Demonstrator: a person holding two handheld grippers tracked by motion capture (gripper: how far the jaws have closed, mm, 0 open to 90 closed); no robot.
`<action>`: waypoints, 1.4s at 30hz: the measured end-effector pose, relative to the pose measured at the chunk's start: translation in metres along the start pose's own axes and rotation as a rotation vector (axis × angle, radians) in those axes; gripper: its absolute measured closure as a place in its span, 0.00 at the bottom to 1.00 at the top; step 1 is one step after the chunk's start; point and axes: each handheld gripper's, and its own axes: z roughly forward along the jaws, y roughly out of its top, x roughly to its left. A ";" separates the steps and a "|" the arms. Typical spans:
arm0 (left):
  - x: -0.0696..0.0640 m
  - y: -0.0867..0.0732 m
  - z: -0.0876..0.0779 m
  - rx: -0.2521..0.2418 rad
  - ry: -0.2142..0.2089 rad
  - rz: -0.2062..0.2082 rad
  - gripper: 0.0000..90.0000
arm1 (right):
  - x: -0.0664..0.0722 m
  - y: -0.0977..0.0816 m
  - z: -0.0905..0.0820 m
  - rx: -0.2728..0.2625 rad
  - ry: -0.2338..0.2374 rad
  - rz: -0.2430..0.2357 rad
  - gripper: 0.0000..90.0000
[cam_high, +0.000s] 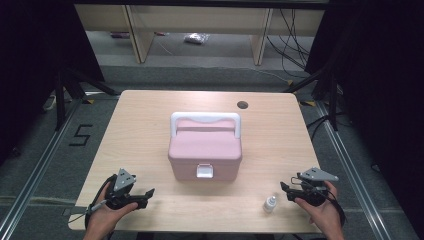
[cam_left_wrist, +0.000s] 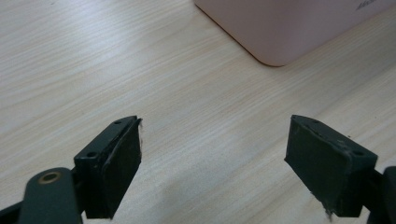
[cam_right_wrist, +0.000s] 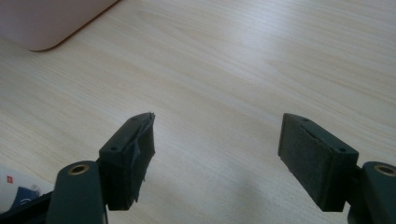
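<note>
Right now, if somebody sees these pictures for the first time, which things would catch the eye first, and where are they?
First the pink box with its white handle and front latch, closed, in the middle of the wooden table. Then the left gripper and right gripper, both open and empty, near the front edge on either side. A small white bottle stands just beside the right gripper.

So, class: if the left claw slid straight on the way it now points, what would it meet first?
Probably the pink box: its rounded corner lies ahead, slightly right of the left claw, which is open over bare table. Depth is unclear, so it might slip just past the corner.
</note>
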 end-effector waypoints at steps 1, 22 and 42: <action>0.000 0.000 0.000 0.005 0.005 0.003 0.19 | 0.000 0.000 0.000 -0.001 -0.002 -0.004 0.32; 0.004 0.007 -0.001 -0.134 -0.069 -0.125 0.63 | -0.003 0.017 0.000 -0.066 0.055 -0.046 0.50; 0.010 0.039 0.023 -0.141 -0.057 -0.033 1.00 | 0.011 0.062 0.024 -0.072 0.167 -0.088 0.99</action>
